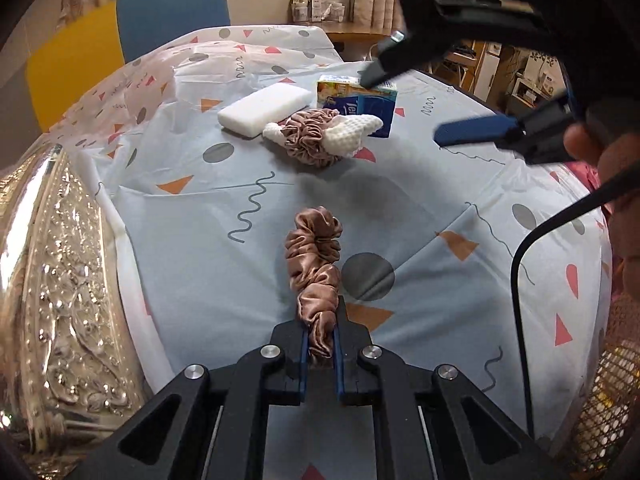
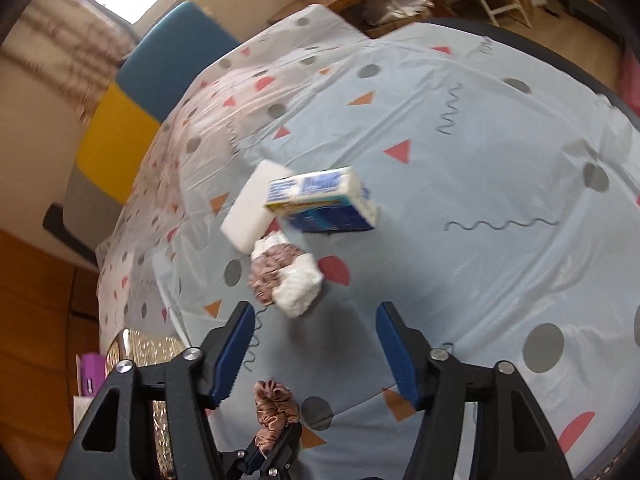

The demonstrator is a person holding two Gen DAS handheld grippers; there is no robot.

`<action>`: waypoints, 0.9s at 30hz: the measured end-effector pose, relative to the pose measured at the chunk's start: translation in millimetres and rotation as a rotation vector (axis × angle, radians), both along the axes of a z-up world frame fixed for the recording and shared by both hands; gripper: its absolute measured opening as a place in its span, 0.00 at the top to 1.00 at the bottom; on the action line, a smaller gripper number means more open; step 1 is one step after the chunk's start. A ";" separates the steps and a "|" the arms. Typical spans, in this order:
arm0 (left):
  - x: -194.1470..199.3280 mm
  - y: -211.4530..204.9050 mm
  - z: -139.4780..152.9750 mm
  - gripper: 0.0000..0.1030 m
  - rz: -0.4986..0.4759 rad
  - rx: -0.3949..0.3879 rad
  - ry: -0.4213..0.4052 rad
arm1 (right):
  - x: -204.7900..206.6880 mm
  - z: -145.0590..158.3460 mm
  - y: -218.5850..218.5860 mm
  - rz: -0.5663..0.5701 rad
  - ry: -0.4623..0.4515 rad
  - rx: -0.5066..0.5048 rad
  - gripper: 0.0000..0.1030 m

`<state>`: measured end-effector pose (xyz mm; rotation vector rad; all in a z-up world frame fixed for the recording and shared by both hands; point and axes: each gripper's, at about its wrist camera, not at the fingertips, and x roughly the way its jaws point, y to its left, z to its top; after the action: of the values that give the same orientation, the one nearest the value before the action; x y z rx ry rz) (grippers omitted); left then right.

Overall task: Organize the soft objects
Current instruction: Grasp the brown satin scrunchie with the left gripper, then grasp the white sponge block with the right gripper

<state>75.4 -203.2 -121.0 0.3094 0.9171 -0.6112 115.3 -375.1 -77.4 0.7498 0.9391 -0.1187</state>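
Note:
My left gripper (image 1: 319,334) is shut on a brown satin scrunchie (image 1: 316,264) that stretches forward over the patterned tablecloth (image 1: 440,200); it also shows in the right wrist view (image 2: 276,408). Farther back lie a second brown scrunchie (image 1: 310,136) on a white knitted cloth (image 1: 352,130), a white sponge block (image 1: 266,108) and a blue tissue pack (image 1: 360,98). My right gripper (image 2: 316,354) is open and empty, above the table, short of the scrunchie and cloth pile (image 2: 286,276). It shows in the left wrist view (image 1: 404,108) at upper right.
A shiny embossed silver container (image 1: 60,280) stands at the left of the table. A blue and yellow chair (image 1: 120,40) stands behind the table. A gold mesh object (image 1: 612,392) is at the right edge. Shelves and furniture fill the background.

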 end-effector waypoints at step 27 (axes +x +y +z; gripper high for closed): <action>-1.7 22.3 -5.7 0.91 -0.018 -0.136 0.008 | 212.6 -33.3 31.7 0.076 0.425 -0.014 0.15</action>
<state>73.7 -180.9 -126.7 0.1932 0.8762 -0.6885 327.8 -343.4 -110.8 0.6866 1.3676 -0.2237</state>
